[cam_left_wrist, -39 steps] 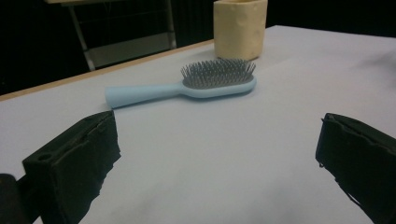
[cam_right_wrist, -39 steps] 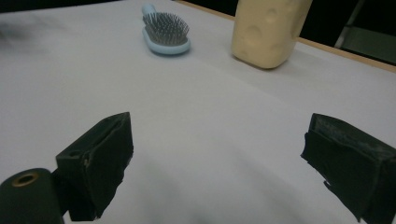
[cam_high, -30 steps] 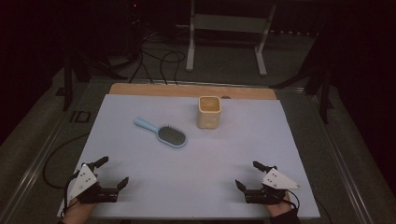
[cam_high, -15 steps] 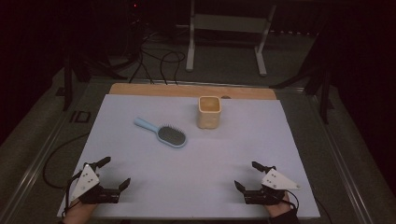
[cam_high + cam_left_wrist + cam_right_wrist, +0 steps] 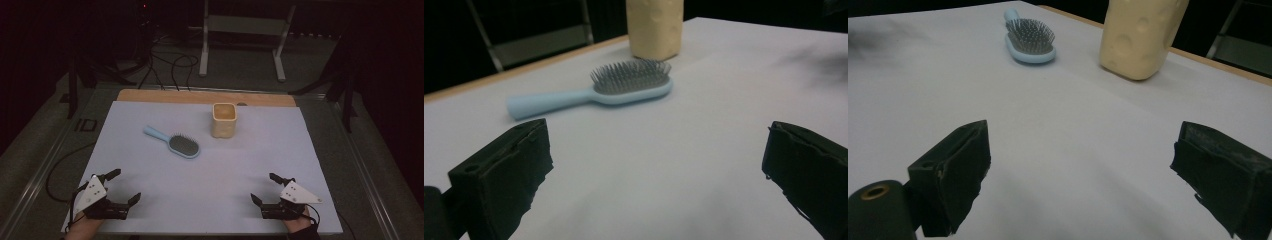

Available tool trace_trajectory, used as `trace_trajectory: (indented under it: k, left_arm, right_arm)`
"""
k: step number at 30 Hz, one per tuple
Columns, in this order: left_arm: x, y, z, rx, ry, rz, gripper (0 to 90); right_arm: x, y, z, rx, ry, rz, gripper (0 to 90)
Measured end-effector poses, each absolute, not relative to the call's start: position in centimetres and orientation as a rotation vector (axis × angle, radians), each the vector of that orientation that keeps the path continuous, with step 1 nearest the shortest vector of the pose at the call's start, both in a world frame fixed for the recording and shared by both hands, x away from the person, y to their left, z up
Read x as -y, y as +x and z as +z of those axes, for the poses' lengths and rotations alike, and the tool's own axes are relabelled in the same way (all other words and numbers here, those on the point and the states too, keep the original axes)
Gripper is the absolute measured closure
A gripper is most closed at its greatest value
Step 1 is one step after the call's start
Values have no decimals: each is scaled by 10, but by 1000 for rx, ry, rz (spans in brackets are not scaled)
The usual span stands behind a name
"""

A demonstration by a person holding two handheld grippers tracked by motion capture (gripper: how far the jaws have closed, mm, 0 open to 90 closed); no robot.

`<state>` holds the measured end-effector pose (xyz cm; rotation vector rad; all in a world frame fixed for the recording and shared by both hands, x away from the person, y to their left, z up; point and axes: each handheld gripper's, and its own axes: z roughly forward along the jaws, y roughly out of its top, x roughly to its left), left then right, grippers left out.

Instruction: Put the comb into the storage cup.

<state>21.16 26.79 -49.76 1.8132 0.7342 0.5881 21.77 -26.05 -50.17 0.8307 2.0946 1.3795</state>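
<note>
Stage: nothing picked up yet, so by my reading the work is at its very start.
Left hand-held gripper: lower left of the high view, jaws spread wide, nothing between them.
Right hand-held gripper: lower right, likewise gaping and empty.
Hairbrush: light blue, lying bristles-up on the desk, centre-left, well apart from both grippers.
Cup: cream, upright, just right of the hairbrush, not touching it.
Left to do: reach, grasp, whatever follows.

A dim lab: covered table, floor cables, metal stand.
</note>
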Motion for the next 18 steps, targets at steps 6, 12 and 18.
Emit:
trace_trajectory:
  k: [6, 12, 18]
  left_arm:
    - [-271, 213, -487, -723, 1837, 582, 0]
    - [-271, 220, -468, -694, 1823, 559, 0]
    - [-270, 230, -451, -689, 1844, 553, 0]
  right_arm:
    - [259, 216, -500, -2083, 824, 1398, 81]
    - [260, 216, -498, -2080, 815, 1414, 81]
    - [260, 216, -498, -2079, 812, 1420, 81]
